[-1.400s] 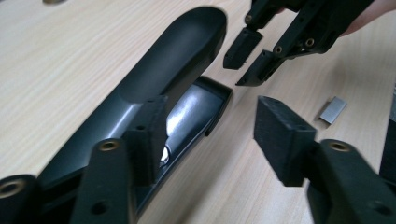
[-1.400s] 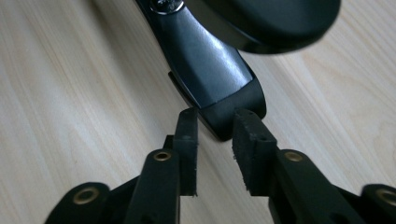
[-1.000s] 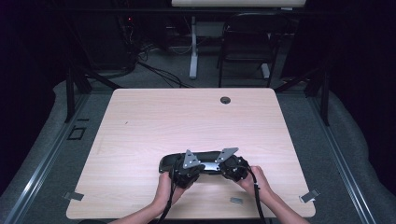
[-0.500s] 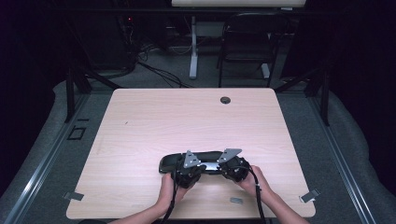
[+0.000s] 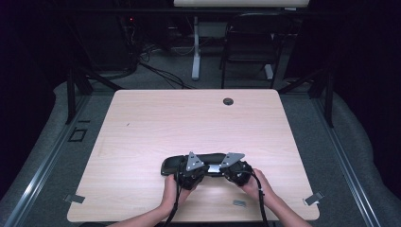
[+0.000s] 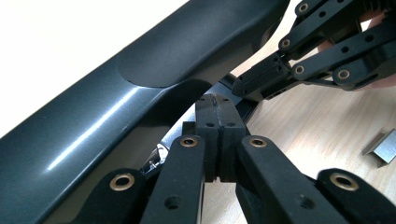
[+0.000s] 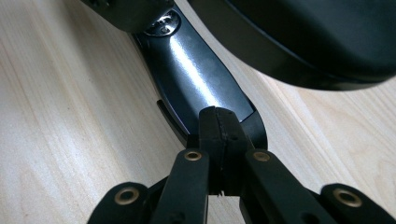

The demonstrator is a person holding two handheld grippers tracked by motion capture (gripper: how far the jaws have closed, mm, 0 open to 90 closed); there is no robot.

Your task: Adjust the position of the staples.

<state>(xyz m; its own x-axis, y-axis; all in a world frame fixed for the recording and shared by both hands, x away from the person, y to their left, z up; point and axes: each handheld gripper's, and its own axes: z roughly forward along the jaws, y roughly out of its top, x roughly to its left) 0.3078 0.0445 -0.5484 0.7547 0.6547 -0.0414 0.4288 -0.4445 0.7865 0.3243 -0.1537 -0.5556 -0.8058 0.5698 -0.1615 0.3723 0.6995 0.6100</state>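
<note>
At the near edge of the surface (image 5: 189, 118), a long black tool (image 5: 172, 165) lying crosswise, met by both hands.
Left hand-held gripper (image 6: 218, 100) pressed together, tips tucked beneath the tool's glossy body, seemingly to prop or lever it; right hand-held gripper (image 7: 219, 116) pressed together too, nothing seen between the jaws, tips set against the end of the shiny base strip, probably to steady it; small metal piece (image 5: 239, 203) nearer and to the right, out of the way; round dark grommet (image 5: 228, 101) at the far edge, well apart.
</note>
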